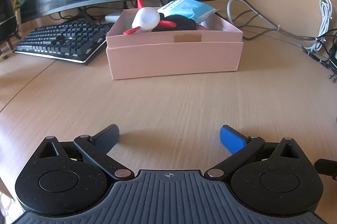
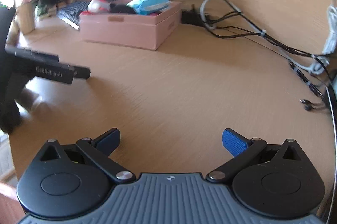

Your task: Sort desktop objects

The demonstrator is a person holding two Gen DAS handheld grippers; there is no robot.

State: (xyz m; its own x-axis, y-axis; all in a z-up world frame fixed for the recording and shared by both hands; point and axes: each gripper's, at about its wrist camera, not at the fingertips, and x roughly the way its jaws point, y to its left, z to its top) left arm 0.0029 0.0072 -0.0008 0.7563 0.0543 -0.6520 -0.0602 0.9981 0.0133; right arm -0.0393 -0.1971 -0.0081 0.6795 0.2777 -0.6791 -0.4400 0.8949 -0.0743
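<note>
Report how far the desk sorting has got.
Done: the pink box already holds a white-and-red toy fan, a blue packet and some dark items. In hand: nothing; the left gripper and right gripper are both open and empty over bare desk. Left: no loose small items show in front of the box; only the keyboard and cables remain out.

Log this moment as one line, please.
left gripper: open, empty | right gripper: open, empty | pink box: filled | desk: bare ahead
</note>
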